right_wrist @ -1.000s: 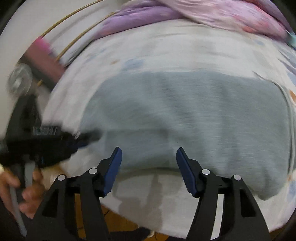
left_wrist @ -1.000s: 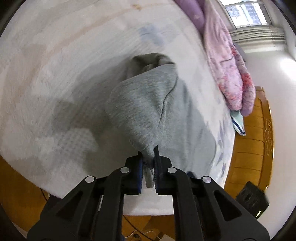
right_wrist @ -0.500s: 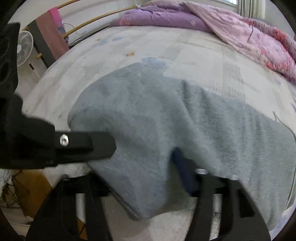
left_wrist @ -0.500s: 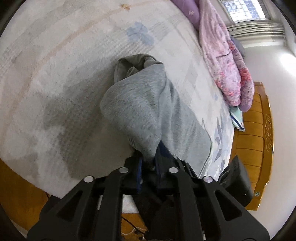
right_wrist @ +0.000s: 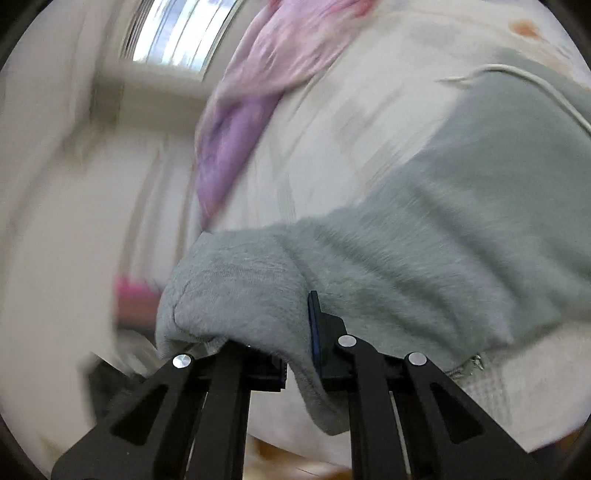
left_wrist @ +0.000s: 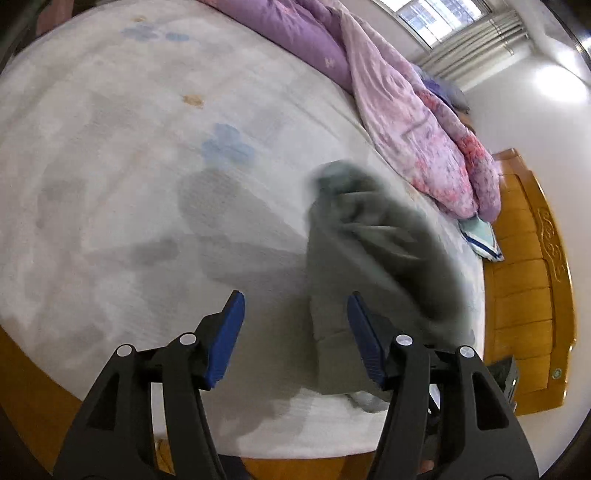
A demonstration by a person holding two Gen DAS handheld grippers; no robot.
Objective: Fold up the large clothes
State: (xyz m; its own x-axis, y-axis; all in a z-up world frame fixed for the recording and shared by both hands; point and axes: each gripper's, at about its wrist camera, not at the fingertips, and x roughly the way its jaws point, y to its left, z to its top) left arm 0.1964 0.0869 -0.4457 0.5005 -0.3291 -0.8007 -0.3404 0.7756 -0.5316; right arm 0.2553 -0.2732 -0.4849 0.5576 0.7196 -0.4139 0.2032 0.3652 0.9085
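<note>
A grey fleece garment [left_wrist: 369,258] lies bunched and motion-blurred on the white bed [left_wrist: 129,166], to the right of centre. My left gripper [left_wrist: 295,321] is open and empty; its right finger rests against the garment's near edge. In the right wrist view my right gripper [right_wrist: 295,332] is shut on a fold of the grey garment [right_wrist: 424,240], which drapes over the left finger and hides it. A white drawstring [right_wrist: 517,77] shows on the garment's far part.
A pink and purple quilt [left_wrist: 406,110] lies along the far side of the bed and shows in the right wrist view [right_wrist: 258,74]. A wooden bed frame [left_wrist: 528,277] stands at the right. A window [left_wrist: 436,14] is beyond.
My left gripper has let go of the garment and opened. My right gripper has closed on the garment's edge and swung it sideways; both views are blurred by motion.
</note>
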